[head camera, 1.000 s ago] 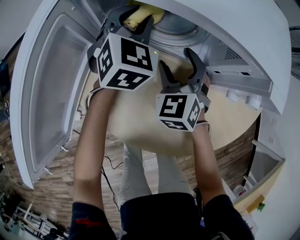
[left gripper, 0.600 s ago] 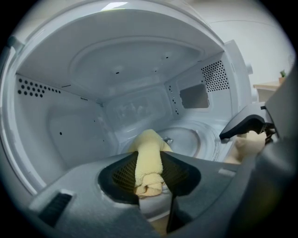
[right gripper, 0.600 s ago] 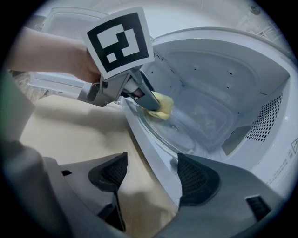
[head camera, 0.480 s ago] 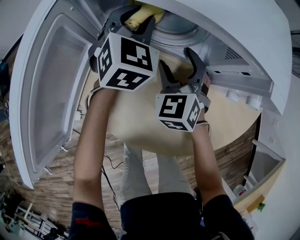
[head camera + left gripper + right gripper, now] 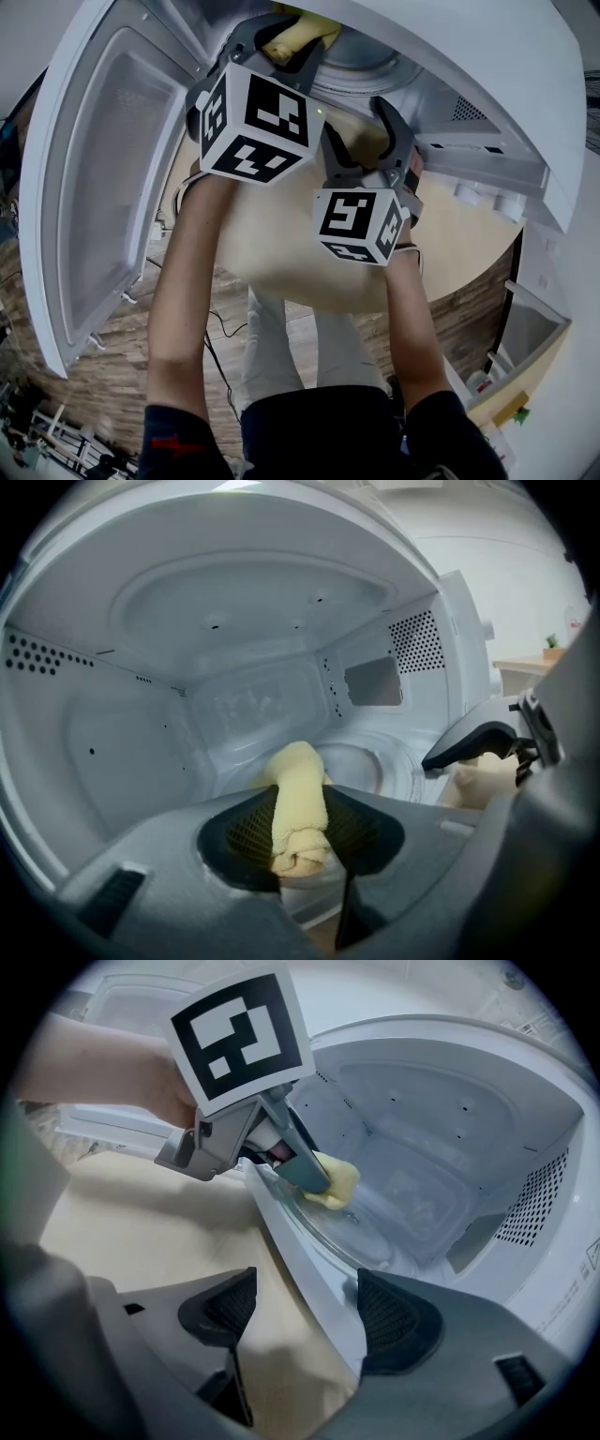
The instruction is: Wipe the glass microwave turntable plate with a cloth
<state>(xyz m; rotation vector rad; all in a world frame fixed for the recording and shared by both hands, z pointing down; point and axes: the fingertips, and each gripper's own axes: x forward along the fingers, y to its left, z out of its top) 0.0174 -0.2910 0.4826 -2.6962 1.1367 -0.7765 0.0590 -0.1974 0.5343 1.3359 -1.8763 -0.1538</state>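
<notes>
The glass turntable plate (image 5: 364, 765) lies on the floor of the open white microwave (image 5: 469, 66); it also shows as a clear disc, the plate (image 5: 380, 1234). A rolled yellow cloth (image 5: 300, 810) is pinched in my left gripper (image 5: 300, 834), which is shut on it. That cloth (image 5: 292, 37) reaches into the oven cavity with the left gripper (image 5: 281, 45). In the right gripper view the cloth (image 5: 337, 1185) touches the near rim of the plate. My right gripper (image 5: 305, 1312) stands open at the microwave's front sill, holding nothing; the right gripper (image 5: 361, 141) sits just right of the left one.
The microwave door (image 5: 103, 187) is swung wide open at the left. The oven stands on a pale wooden table (image 5: 281, 248). Perforated vents (image 5: 417, 644) line the cavity's right wall. Cables lie on the wood floor (image 5: 112, 375) below.
My left gripper has shifted slightly deeper into the microwave with the cloth. The right gripper has stayed put.
</notes>
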